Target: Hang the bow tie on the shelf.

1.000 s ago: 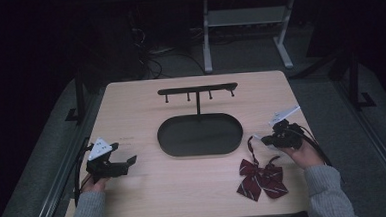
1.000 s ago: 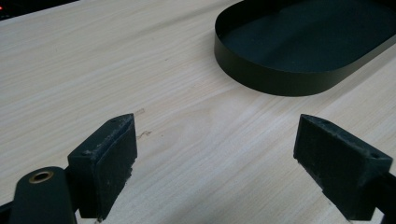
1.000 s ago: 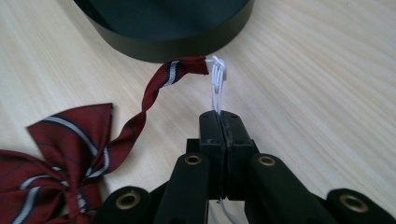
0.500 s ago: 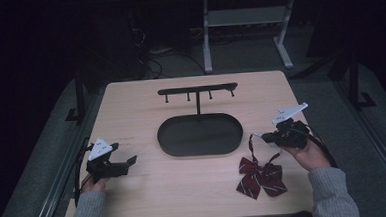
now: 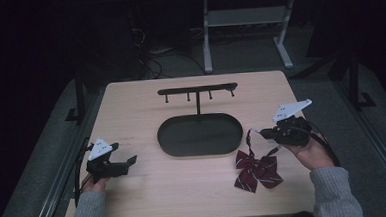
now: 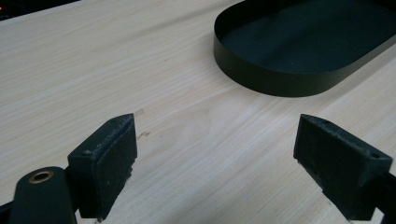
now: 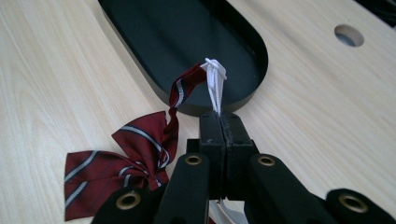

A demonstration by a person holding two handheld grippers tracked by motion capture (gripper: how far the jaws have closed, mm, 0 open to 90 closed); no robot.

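One bow tie (image 7: 126,154): soft, light, limp | held by white cord (image 7: 215,88) in right claw (image 7: 219,122) | left claw (image 6: 217,154) held wide.

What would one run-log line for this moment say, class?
right gripper: shut on white loop of bow tie, lifting | left gripper: open, idle | rack: bare | tray

Your grey knit sleeves (image 5: 335,193), black grippers, left gripper (image 5: 115,165) and right gripper (image 5: 272,133), each topped by a pale three-cornered plate with dark dots, black cables looping behind, blocky scuffed black jaws, brass-ringed pivots on the arms.
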